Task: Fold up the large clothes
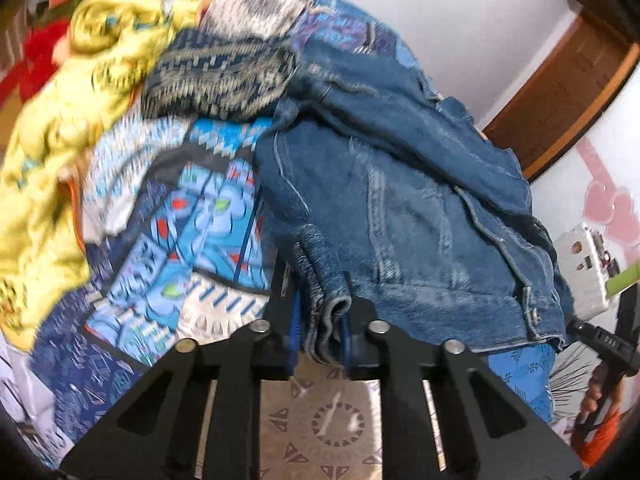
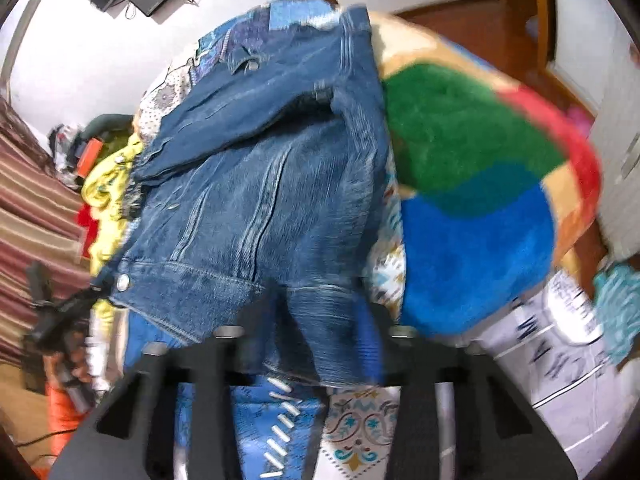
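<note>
A blue denim jacket (image 1: 400,208) lies spread over a patterned bed cover. My left gripper (image 1: 322,336) is shut on a folded edge of the jacket's hem, the cloth pinched between its blue pads. In the right wrist view the same denim jacket (image 2: 256,184) hangs in front of the camera. My right gripper (image 2: 320,344) is shut on its lower edge, and the cloth drapes over the fingers and hides the tips. The left gripper also shows at the left edge of the right wrist view (image 2: 52,320).
A yellow garment (image 1: 60,152) and a dark patterned knit (image 1: 216,76) lie to the left of the jacket. A plush green, blue and red blanket (image 2: 472,184) lies to its right. A wooden door (image 1: 560,96) and a white wall are behind.
</note>
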`<state>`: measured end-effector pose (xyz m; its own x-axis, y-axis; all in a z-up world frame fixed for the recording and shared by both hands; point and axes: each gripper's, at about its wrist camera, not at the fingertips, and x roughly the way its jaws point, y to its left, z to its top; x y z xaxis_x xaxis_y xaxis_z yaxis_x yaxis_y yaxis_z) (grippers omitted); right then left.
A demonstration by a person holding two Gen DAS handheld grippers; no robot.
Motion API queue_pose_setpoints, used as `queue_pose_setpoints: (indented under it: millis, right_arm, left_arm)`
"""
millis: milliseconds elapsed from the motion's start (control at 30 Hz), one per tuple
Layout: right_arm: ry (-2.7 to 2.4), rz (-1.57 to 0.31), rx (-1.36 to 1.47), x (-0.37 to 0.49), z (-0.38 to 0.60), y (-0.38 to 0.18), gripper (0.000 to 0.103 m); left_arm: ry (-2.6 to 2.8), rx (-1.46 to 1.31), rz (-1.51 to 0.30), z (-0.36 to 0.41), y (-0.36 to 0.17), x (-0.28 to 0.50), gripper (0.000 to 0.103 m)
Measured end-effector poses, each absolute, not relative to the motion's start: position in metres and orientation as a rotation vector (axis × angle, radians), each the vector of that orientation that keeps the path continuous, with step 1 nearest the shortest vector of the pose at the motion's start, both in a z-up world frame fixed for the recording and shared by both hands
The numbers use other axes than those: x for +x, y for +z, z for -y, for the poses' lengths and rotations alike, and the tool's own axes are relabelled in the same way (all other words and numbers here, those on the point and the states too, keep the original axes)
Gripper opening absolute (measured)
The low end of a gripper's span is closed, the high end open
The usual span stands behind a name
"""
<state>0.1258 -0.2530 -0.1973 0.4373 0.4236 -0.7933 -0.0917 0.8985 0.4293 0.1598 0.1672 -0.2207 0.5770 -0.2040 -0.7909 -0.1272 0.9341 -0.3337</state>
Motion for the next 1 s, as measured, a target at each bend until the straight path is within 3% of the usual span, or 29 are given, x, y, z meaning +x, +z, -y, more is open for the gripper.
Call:
queue_pose_setpoints:
  millis: [133, 700, 833, 1000]
  right_arm:
    - [0.341, -1.021, 0.302, 0.128, 0.247, -0.185, 0.014]
    - [0.413, -0.755, 0.292, 0.262, 0.245, -0.095, 0.013]
    - [0.381, -0.714, 0.257, 0.305, 0.240, -0.084, 0.012]
    - [0.318, -0.756, 0.224, 0.368, 0.231, -0.106, 0.012]
  left_arm:
    - [-0.041, -0.338, -0.893, -0.162, -0.199, 0.164, 0.011]
    - [-0.062, -0.287, -0.660, -0.164, -0.091, 0.301, 0.010]
    - [-0.050, -0.319, -0.662, -0.165, -0.087, 0.360, 0.010]
    - [-0.009, -0.340, -0.756, -0.166, -0.124, 0.444, 0.010]
